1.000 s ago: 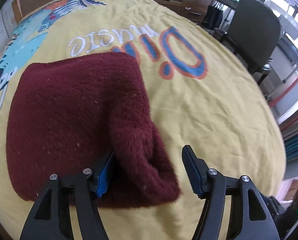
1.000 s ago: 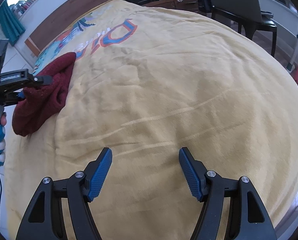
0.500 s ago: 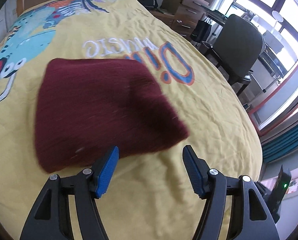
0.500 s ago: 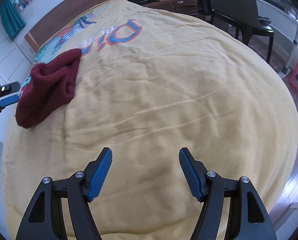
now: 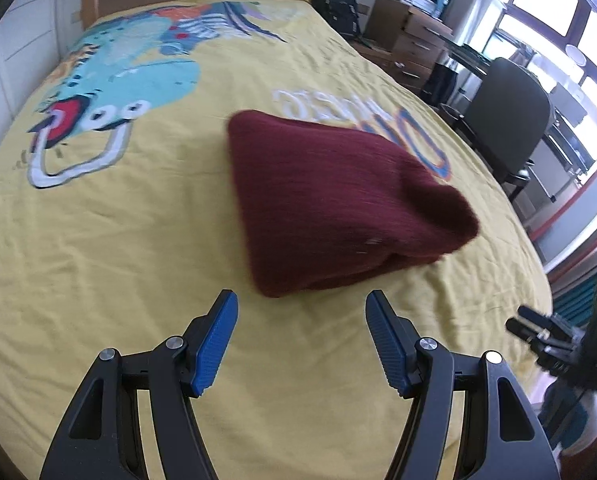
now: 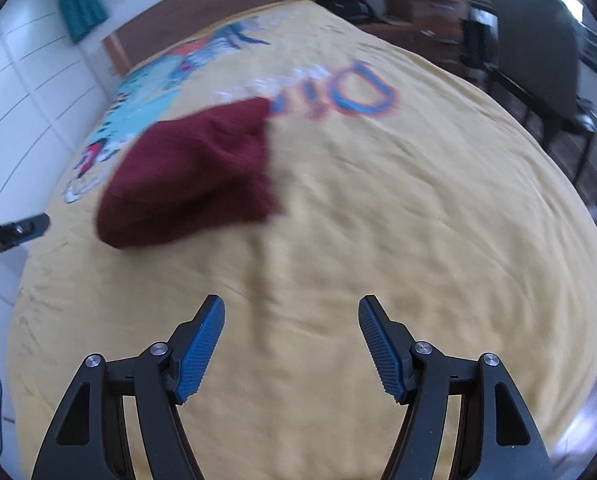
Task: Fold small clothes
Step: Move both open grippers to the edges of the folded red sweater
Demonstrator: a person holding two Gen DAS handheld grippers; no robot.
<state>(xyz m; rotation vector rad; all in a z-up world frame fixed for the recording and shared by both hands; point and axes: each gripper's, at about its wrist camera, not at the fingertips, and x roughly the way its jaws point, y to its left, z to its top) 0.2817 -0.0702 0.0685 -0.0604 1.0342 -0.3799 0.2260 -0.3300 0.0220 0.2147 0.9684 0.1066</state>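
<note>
The garment (image 5: pixel 338 204) lies folded and lumpy on the bed (image 5: pixel 138 240), over the printed lettering (image 5: pixel 318 100). Both the left gripper (image 5: pixel 301 340) and right gripper (image 6: pixel 291 344) are spread, holding nothing. The loose upper layer could spring open, judged by its bulge.

Both wrist views, steeply down onto bed (image 5: pixel 138 240)

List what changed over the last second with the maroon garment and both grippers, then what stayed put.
The left gripper let go of the maroon garment: a second ago the cloth sat between its jaws, now it has backed off and they stand open over bare yellow bedspread. The garment lies folded on the bed. The right gripper swung toward the garment, which now shows nearer the middle of its view. Unchanged: right jaws open and empty.
</note>
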